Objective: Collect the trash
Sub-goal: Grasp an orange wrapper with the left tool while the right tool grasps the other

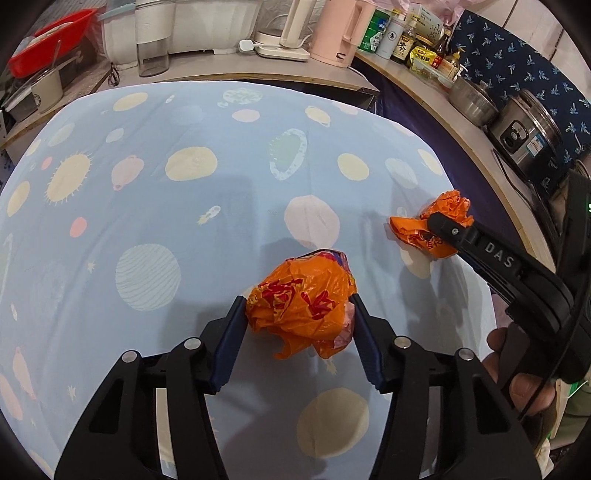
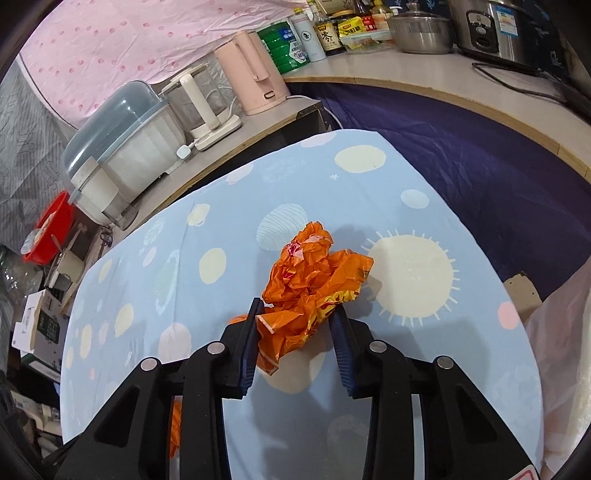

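Observation:
Two crumpled orange plastic bags lie on a table under a light blue planet-print cloth (image 1: 147, 184). The nearer bag (image 1: 295, 288), with red print, sits between the blue pads of my left gripper (image 1: 299, 304), and both pads press its sides. The second bag (image 1: 448, 206) lies near the table's right edge, with a finger (image 1: 454, 230) of my right gripper laid over it. In the right wrist view this bag (image 2: 314, 269) is pinched at its near end by my right gripper (image 2: 297, 312); most of it sticks out beyond the fingertips.
A counter curves around the back and right with a pink kettle (image 1: 338, 33), bottles, a steel pot (image 1: 472, 99) and a rice cooker (image 1: 524, 136). A red basin (image 1: 48, 40) sits at far left. A pale plastic bag (image 2: 554, 350) hangs beside the table's right edge.

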Demonstrator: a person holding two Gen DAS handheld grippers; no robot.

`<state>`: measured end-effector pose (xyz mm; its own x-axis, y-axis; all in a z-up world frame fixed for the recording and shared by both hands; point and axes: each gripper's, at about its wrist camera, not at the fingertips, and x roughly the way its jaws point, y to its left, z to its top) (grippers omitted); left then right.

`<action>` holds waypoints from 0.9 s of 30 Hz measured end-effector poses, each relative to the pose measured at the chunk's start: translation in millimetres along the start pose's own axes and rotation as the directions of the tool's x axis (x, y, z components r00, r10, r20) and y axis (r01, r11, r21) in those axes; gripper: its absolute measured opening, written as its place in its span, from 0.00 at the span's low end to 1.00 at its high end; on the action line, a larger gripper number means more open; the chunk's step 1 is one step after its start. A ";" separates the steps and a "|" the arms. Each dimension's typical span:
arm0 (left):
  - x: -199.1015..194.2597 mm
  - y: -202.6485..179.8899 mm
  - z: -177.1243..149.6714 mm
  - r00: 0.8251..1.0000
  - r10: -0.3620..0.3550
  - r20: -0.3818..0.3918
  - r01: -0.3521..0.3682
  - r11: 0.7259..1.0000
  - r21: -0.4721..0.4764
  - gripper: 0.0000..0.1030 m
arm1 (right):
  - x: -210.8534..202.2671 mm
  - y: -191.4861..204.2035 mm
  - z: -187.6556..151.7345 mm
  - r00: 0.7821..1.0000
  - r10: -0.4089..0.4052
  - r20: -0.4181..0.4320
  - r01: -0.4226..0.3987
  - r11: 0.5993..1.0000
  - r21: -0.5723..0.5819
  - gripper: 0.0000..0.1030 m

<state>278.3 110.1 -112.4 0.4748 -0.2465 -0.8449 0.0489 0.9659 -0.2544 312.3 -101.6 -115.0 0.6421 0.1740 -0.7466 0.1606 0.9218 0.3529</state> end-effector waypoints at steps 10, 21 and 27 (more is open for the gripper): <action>-34.9 -24.9 -15.9 0.999 -0.018 0.034 0.017 0.999 0.030 0.50 | -65.1 -7.1 -23.5 0.999 0.013 0.041 -0.013 1.000 0.002 0.33; -90.0 -68.7 -44.6 0.994 -0.052 0.097 0.041 0.993 0.113 0.50 | -153.2 -28.3 -65.2 0.995 0.021 0.098 -0.022 1.000 0.017 0.33; -109.8 -97.4 -65.1 0.991 -0.076 0.111 0.057 0.984 0.166 0.50 | -192.7 -44.2 -84.9 0.992 0.017 0.127 -0.020 1.000 0.024 0.33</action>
<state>164.2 37.9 -25.6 0.5642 -0.3091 -0.7656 0.2214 0.9500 -0.2203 117.8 -146.5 -34.6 0.7348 0.1438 -0.6629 0.1659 0.9095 0.3812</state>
